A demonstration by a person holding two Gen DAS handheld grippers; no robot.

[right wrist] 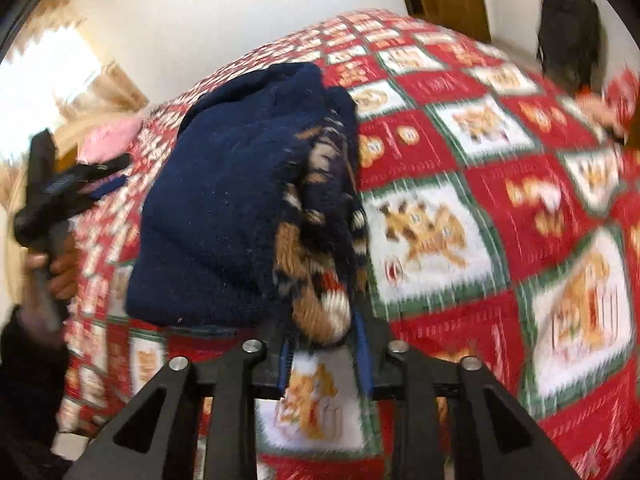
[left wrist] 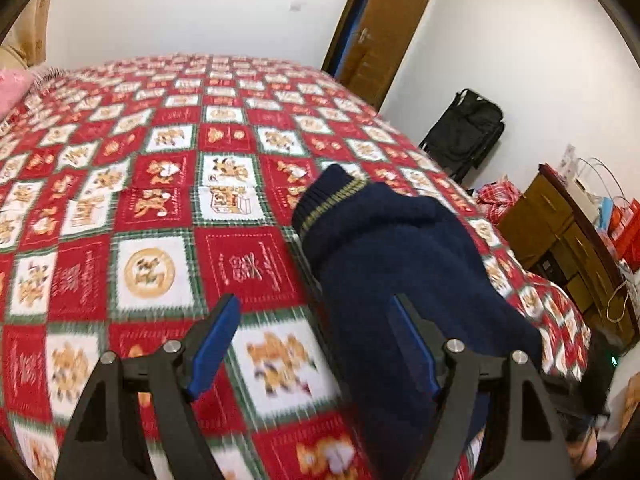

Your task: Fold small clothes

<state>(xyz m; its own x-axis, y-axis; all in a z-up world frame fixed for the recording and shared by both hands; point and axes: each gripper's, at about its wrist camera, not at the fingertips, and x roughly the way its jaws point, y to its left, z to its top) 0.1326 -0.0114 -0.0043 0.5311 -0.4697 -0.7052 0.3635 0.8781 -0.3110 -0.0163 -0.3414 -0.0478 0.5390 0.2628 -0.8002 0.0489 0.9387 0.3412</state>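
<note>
A small navy knitted sweater [left wrist: 384, 256] with an olive-striped cuff lies bunched on the red patterned bedspread [left wrist: 160, 200]. My left gripper [left wrist: 316, 312] is open above the bed, its right finger over the sweater's left edge, holding nothing. In the right wrist view the sweater [right wrist: 224, 208] hangs folded over, its patterned brown and white inner side showing. My right gripper [right wrist: 324, 344] is shut on the sweater's lower edge and lifts it. The left gripper [right wrist: 60, 196] shows there at far left in a hand.
A pink pillow [left wrist: 12, 88] lies at the bed's far left. A wooden door [left wrist: 384, 28], a black bag [left wrist: 468, 132] and a wooden cabinet [left wrist: 560, 232] with red bags stand to the right of the bed.
</note>
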